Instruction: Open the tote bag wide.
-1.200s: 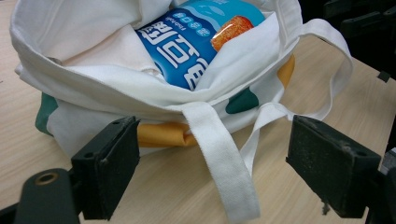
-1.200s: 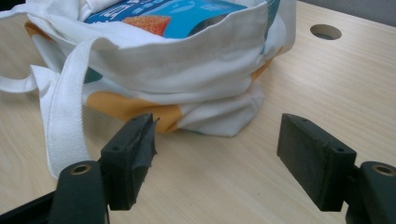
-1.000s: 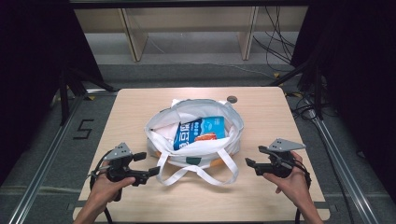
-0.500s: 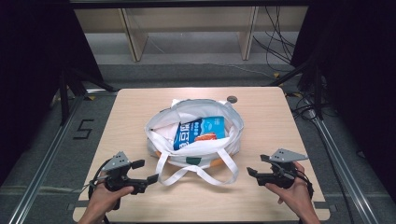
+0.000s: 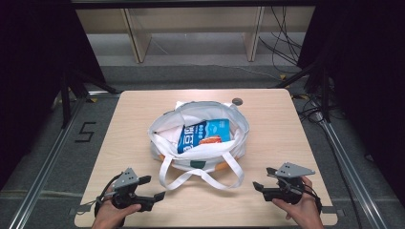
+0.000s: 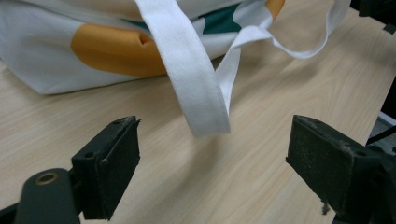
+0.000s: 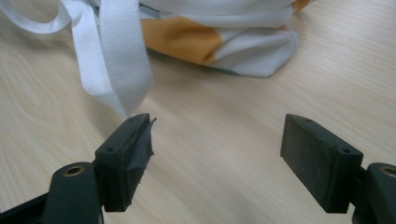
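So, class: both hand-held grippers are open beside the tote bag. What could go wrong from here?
1. The straps lie limp and crossed on the table; one jaw could pinch both.
2. The bag gapes open, so a lopsided lift may tip out the blue packet.

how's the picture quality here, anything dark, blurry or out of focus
High view: table evenly lit, surroundings nearly black, white bag sharp. Left gripper view: the open tongs crisp, bag strap soft. Right gripper view: open tongs sharp, strap blurred, faint shadow beneath.
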The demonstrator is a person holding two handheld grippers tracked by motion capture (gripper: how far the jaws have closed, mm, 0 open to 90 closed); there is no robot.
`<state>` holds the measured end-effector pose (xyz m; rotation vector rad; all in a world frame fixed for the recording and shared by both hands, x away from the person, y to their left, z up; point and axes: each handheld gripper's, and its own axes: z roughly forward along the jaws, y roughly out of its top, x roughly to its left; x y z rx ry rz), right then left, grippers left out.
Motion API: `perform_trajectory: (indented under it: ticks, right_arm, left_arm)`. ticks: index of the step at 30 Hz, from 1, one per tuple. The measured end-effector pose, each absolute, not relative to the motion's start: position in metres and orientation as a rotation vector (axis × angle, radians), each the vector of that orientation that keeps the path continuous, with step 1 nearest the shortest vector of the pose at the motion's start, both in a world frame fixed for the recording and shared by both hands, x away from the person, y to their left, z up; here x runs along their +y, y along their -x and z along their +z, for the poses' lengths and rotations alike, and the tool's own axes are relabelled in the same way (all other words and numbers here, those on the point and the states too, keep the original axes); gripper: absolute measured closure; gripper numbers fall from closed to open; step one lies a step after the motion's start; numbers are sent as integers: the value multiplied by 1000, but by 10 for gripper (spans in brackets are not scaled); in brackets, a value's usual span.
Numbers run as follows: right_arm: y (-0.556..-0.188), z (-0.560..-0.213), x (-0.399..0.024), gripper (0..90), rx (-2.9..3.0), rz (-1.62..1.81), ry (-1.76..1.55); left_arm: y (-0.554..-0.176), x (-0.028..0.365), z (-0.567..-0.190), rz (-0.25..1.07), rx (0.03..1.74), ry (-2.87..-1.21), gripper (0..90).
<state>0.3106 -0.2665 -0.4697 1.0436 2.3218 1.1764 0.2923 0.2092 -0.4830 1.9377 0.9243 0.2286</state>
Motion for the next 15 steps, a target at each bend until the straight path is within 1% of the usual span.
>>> perform_trajectory:
  ticks: [2, 3, 6, 9, 15]
  right_arm:
    - [-307, -471, -266, 258, 2326, 1174, -1058]
    - [-304, -472, -265, 257, 2336, 1179, -1046]
    - [-301, -474, -264, 254, 2353, 1188, -1052]
    - [-296, -476, -264, 246, 2350, 1183, -1026]
    - [-288, -481, -263, 244, 2379, 1167, -1022]
  left_arm:
    - [-290, 208, -484, 228, 924, -1930, 162]
    - [-290, 208, -485, 246, 898, -1942, 162]
    - [-284, 204, -486, 252, 917, -1948, 162]
    - [-280, 201, -488, 259, 889, -1981, 162]
    - [-273, 196, -492, 269, 879, -1982, 161]
